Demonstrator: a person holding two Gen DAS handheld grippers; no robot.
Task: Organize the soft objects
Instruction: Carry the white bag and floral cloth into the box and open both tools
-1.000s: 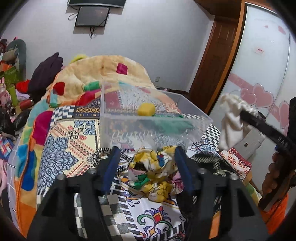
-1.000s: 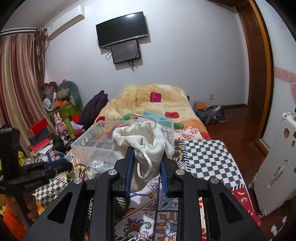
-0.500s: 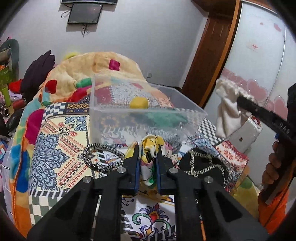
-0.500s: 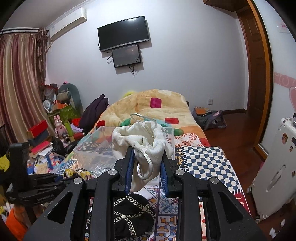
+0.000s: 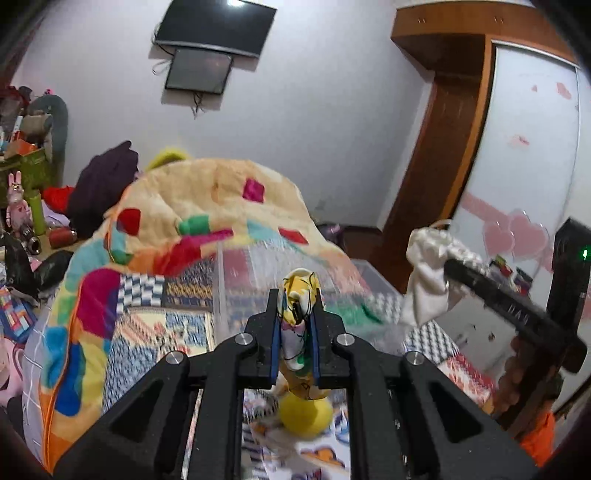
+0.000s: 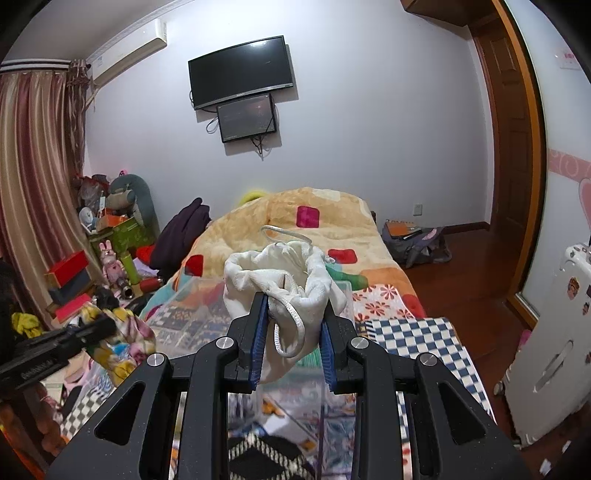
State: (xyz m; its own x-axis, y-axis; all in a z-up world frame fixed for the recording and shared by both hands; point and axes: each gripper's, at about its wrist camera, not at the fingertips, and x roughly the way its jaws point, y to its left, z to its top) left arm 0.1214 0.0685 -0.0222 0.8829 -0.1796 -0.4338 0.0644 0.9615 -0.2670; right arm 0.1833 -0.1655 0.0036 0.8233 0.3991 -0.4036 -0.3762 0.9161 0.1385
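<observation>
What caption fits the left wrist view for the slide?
Left gripper shut on a yellow floral cloth, lifted above the patterned bedspread; right gripper holds a white drawstring bag.

A yellow floral cloth [image 5: 297, 325], bunched and lifted off the bed, hangs clamped upright between blue pads. At right, a white drawstring pouch [image 6: 280, 291] is held aloft, mouth open, cord looping down.

Even indoor light, glare on the television [image 5: 215, 23], motion blur on the bed [image 5: 192, 295], dark fisheye corners.
</observation>
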